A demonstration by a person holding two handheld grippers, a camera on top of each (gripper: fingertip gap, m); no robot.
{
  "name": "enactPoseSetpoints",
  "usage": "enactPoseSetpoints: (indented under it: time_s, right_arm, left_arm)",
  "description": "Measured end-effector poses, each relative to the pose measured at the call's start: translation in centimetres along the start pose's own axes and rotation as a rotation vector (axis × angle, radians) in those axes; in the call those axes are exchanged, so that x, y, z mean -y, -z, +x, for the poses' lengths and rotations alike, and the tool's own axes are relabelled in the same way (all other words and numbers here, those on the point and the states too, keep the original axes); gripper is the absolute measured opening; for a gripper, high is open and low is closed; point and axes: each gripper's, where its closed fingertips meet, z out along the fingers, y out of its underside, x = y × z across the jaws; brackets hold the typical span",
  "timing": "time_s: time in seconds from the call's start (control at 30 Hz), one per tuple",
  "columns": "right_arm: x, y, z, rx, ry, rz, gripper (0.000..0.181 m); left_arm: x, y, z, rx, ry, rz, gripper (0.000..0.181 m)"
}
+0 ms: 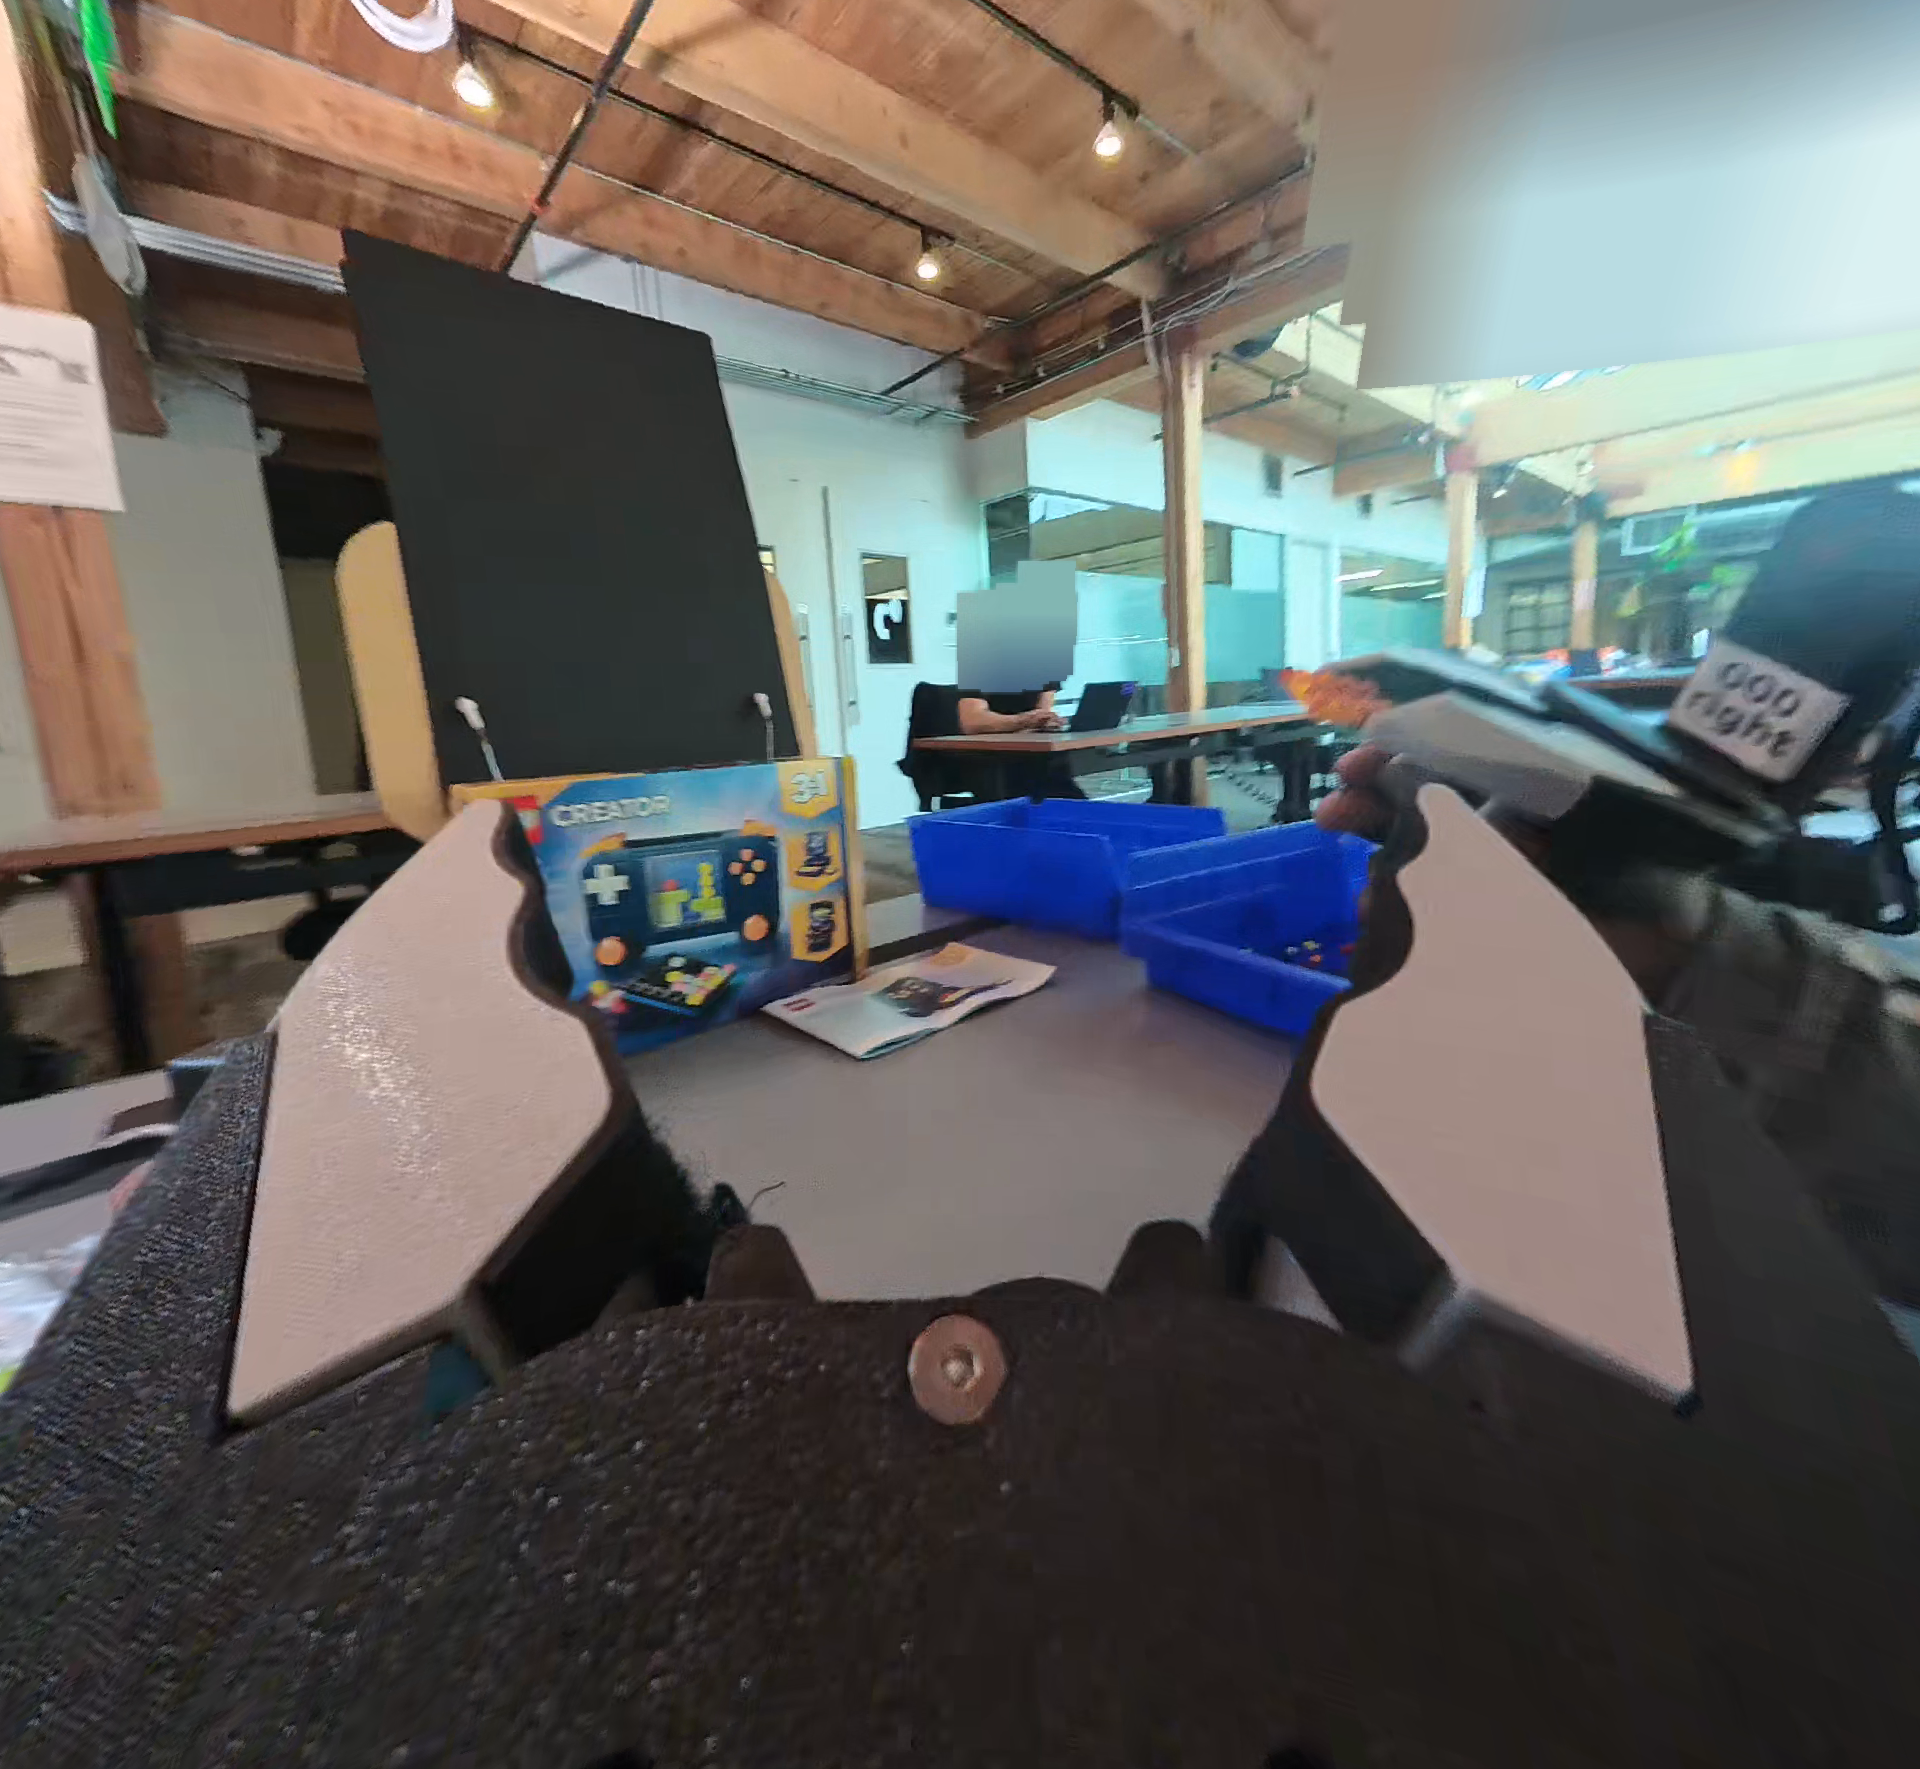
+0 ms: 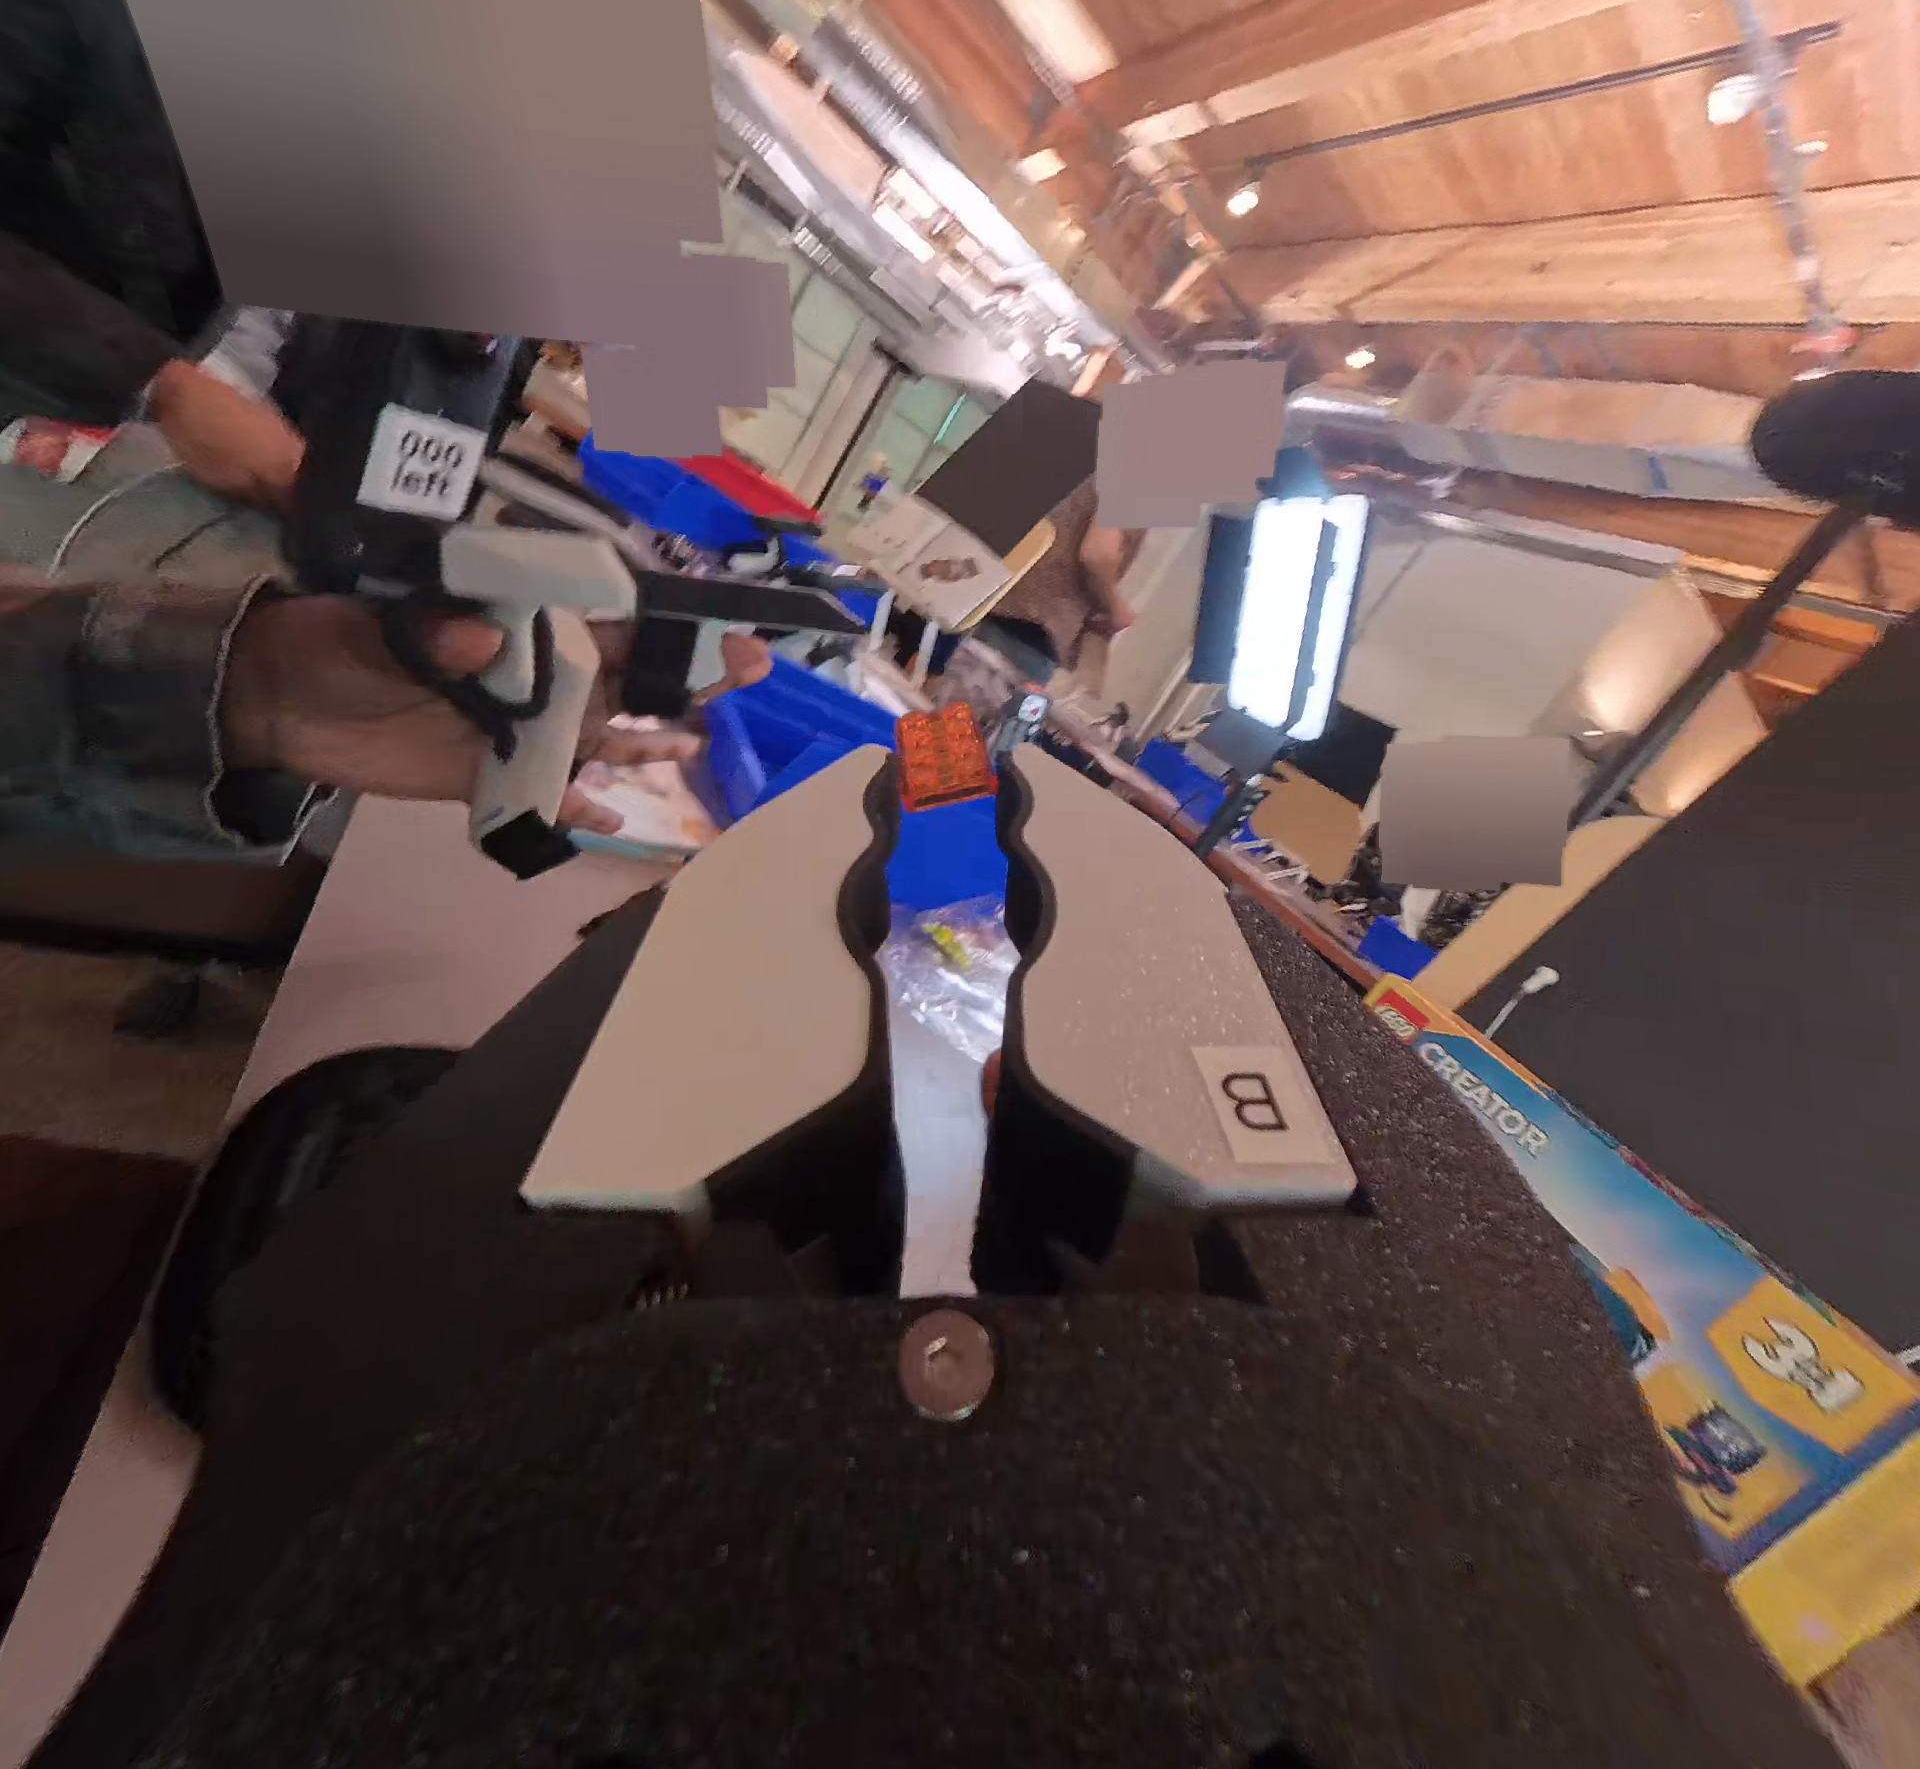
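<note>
The left gripper (image 1: 956, 888) hangs above the grey table (image 1: 966, 1137) with its jaws spread wide and nothing between them; through the gap show a toy set box (image 1: 686, 898) standing upright, a folded booklet (image 1: 909, 992) lying flat just beside it, and blue bins (image 1: 1132, 878) farther right. The right gripper (image 2: 943, 769) has its jaws drawn narrow, pinching a small translucent orange studded brick (image 2: 940, 748) at the very fingertips, the brick raised in the air well above the table (image 2: 416, 930). From the left wrist view the same brick (image 1: 1335, 693) appears only as an orange blur at the tip of the right gripper, held high to the right. Below the pinched brick lies a crumpled clear plastic bag (image 2: 951, 981) with small yellow pieces inside, too blurred to tell what they are. In the right wrist view the toy set box (image 2: 1662, 1252) runs off the right edge, cut off. The contents of the nearest blue bin are tiny coloured specks, hard to make out. The person's hand (image 2: 353, 691) wraps the left gripper's handle, partly hidden behind it.
</note>
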Motion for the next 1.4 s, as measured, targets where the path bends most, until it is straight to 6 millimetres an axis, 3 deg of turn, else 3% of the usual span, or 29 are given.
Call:
enactPoseSetpoints:
  time_s: [0.1, 0.23, 0.33, 0.47, 0.57, 0.7, 0.83, 0.97, 1.0, 1.03, 1.07, 1.23, 1.3, 1.37, 1.4]
  right_arm:
    - [0.5, 2.0, 2.3, -0.181, -0.051, 0.083, 0.017]
    - [1.5, 6.2, 6.0, -0.430, -0.045, 0.165, 0.017]
    - [1.5, 8.9, 7.9, -0.560, 0.046, 0.114, 0.017]
    - [1.2, 11.9, 9.8, -0.671, 0.102, 0.047, 0.017]
    - [0.2, 13.3, 11.4, -0.715, 0.069, 0.017, 0.017]
    - [-1.6, 12.8, 12.9, -0.687, 0.016, 0.002, 0.017]
    - [-3.6, 10.6, 14.5, -0.624, -0.022, -0.021, 0.017]
    - [-4.4, 7.8, 15.5, -0.571, -0.063, -0.015, 0.017]
    - [-4.4, 7.2, 15.6, -0.568, -0.059, -0.019, 0.017]
    - [-4.5, 6.7, 15.5, -0.565, -0.056, -0.017, 0.017]
    - [-4.5, 6.3, 15.4, -0.566, -0.057, -0.013, 0.017]
    - [-5.4, 5.0, 14.4, -0.589, -0.102, -0.013, 0.017]
    - [-5.5, 4.8, 14.0, -0.596, -0.113, -0.022, 0.017]
    - [-5.4, 4.8, 13.8, -0.612, -0.105, -0.035, 0.017]
    - [-5.4, 4.8, 13.7, -0.614, -0.100, -0.045, 0.017]
  left_arm:
    - [-0.9, 0.1, -1.1, 0.039, -0.090, -0.041, 0.142]
    - [-1.6, 0.0, -2.3, 0.063, -0.133, -0.039, 0.130]
    - [-2.3, -0.8, -3.3, 0.077, -0.117, -0.067, 0.145]
    - [-2.9, -2.5, -4.4, 0.063, -0.147, -0.093, 0.145]
    - [-3.5, -3.9, -4.6, 0.030, -0.160, -0.104, 0.132]
    - [-4.4, -6.2, -2.8, -0.066, -0.099, -0.088, 0.108]
    - [-4.6, -7.7, -1.3, -0.116, -0.086, -0.045, 0.091]
    - [-5.1, -7.9, -1.5, -0.119, -0.087, -0.050, 0.070]
    - [-5.4, -7.7, -1.8, -0.115, -0.099, -0.063, 0.053]
    - [-5.7, -7.5, -2.1, -0.105, -0.109, -0.085, 0.020]
    - [-6.0, -7.2, -2.1, -0.122, -0.121, -0.103, 0.000]
    - [-5.6, -5.7, 1.1, -0.266, -0.179, -0.054, 0.000]
    - [-5.5, -5.0, 1.6, -0.292, -0.184, -0.036, 0.010]
    - [-5.7, -4.6, 0.0, -0.207, -0.143, -0.044, 0.041]
    - [-6.2, -4.5, -1.5, -0.148, -0.123, -0.077, 0.081]
